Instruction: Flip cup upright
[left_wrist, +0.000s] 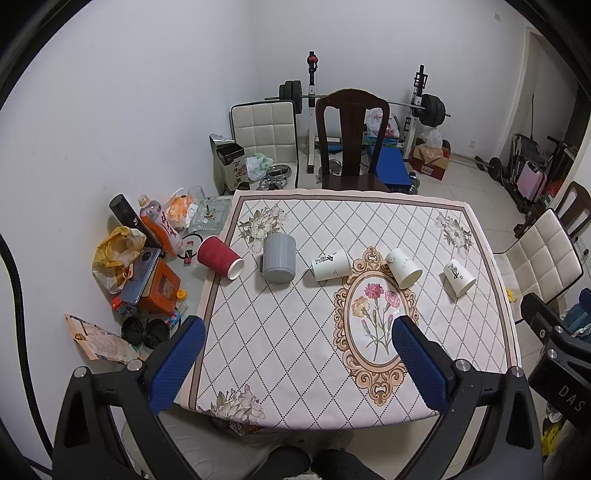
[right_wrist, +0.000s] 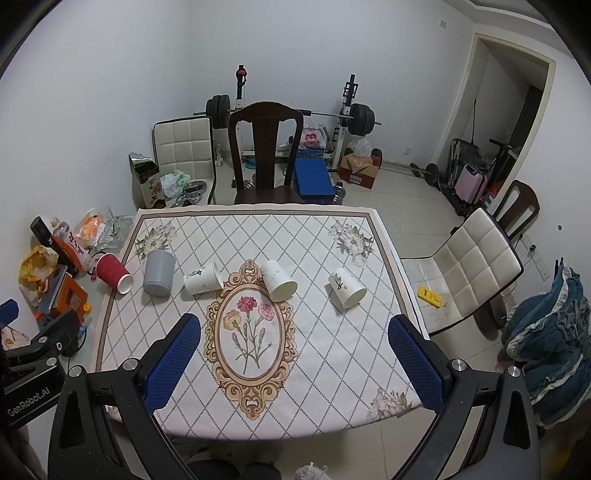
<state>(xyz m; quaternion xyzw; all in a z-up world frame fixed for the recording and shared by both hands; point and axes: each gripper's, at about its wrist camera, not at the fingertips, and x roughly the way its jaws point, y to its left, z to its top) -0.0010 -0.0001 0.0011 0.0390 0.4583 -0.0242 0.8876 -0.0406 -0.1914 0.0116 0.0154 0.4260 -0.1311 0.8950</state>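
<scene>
Several cups lie in a row across the patterned tablecloth (left_wrist: 295, 332). From left: a red ribbed paper cup (left_wrist: 219, 256) (right_wrist: 112, 273) on its side, a grey ribbed cup (left_wrist: 279, 258) (right_wrist: 159, 273), and three white paper cups (left_wrist: 330, 264) (left_wrist: 403, 268) (left_wrist: 459, 277) on their sides; the right wrist view shows the white ones too (right_wrist: 202, 278) (right_wrist: 279, 279) (right_wrist: 346, 287). I cannot tell whether the grey cup lies down or stands inverted. My left gripper (left_wrist: 298, 328) and right gripper (right_wrist: 294, 326) are open and empty, held above the table's near edge, well short of the cups.
Clutter fills the table's left strip: bottles (left_wrist: 159, 225), a yellow bag (left_wrist: 114, 247), an orange box (left_wrist: 160, 290), a glass tray (left_wrist: 208, 214). A dark wooden chair (left_wrist: 351, 140) stands at the far side, a white padded chair (right_wrist: 469, 266) at the right. A weight bench stands behind.
</scene>
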